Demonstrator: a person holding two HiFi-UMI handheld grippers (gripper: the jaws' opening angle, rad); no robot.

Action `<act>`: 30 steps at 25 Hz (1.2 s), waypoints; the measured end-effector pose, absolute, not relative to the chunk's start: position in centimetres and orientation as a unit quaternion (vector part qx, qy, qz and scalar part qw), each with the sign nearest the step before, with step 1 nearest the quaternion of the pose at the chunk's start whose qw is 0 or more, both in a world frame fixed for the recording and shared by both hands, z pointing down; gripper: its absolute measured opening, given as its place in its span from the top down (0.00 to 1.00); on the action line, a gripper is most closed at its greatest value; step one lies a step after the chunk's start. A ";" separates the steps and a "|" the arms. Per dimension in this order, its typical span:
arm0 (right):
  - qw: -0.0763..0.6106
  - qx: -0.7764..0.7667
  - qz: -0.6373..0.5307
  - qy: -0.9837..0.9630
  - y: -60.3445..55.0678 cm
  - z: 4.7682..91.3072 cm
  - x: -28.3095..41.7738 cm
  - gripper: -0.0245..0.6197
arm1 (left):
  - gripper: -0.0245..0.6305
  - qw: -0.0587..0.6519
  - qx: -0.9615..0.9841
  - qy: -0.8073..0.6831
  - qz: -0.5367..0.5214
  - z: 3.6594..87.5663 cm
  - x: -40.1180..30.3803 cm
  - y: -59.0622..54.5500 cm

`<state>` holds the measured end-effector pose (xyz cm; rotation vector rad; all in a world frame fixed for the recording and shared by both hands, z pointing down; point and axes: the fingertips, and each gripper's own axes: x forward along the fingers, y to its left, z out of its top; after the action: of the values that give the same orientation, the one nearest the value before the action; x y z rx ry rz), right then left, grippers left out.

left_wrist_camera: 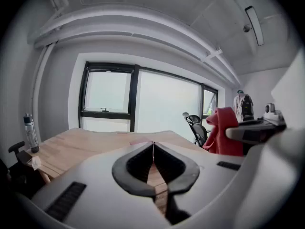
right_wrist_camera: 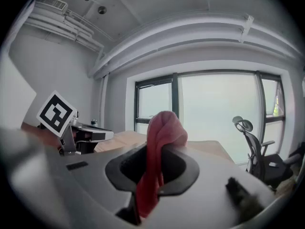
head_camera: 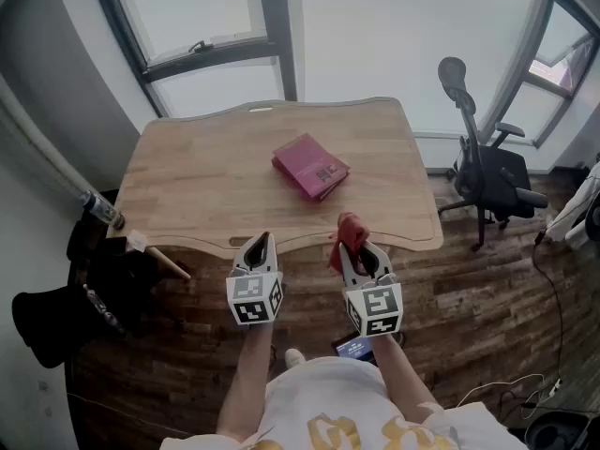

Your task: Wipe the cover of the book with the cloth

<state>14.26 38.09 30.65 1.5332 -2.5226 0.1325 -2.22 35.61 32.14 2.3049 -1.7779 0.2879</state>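
Right gripper (head_camera: 355, 251) jaws clamped on red cloth (head_camera: 348, 229), left gripper (head_camera: 260, 243) jaws together, book (head_camera: 310, 166) on table (head_camera: 187, 186)

A pale wooden surface (head_camera: 187, 186) with a wavy near edge spreads out ahead of the left gripper (head_camera: 260, 243) and the right gripper (head_camera: 351, 248). Beyond its far edge stand dark-framed windows (head_camera: 202, 26). Well to the right of the right gripper, a black office chair (head_camera: 492, 172) stands on the plank floor (head_camera: 469, 307). Left of the left gripper, a bottle (head_camera: 101, 210) stands upright by the surface's corner, with a black seat (head_camera: 52, 322) nearer the person. A small lit screen (head_camera: 354, 347) lies on the floor under the right gripper.
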 end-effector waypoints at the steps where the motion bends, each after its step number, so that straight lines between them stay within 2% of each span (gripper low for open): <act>1: 0.093 0.516 0.045 -0.850 38.1 30.7 14.4 0.86 | 0.94 0.108 0.783 -0.605 0.098 32.2 -2.1 35.6; 18: 0.076 0.512 0.041 -0.855 37.6 30.4 18.0 0.86 | 0.94 0.101 0.764 -0.630 0.100 31.8 -0.2 35.6; 23: 0.052 0.499 0.049 -0.863 37.5 30.3 19.2 0.86 | 0.94 0.091 0.757 -0.638 0.106 31.9 0.8 35.7; 30: 0.053 0.486 0.053 -0.870 34.1 31.5 18.8 0.86 | 0.94 0.092 0.747 -0.650 0.105 33.0 0.4 32.9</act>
<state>18.82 34.14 31.52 1.4788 -2.6460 0.1625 0.40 32.94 32.99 2.2190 -1.9295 0.3129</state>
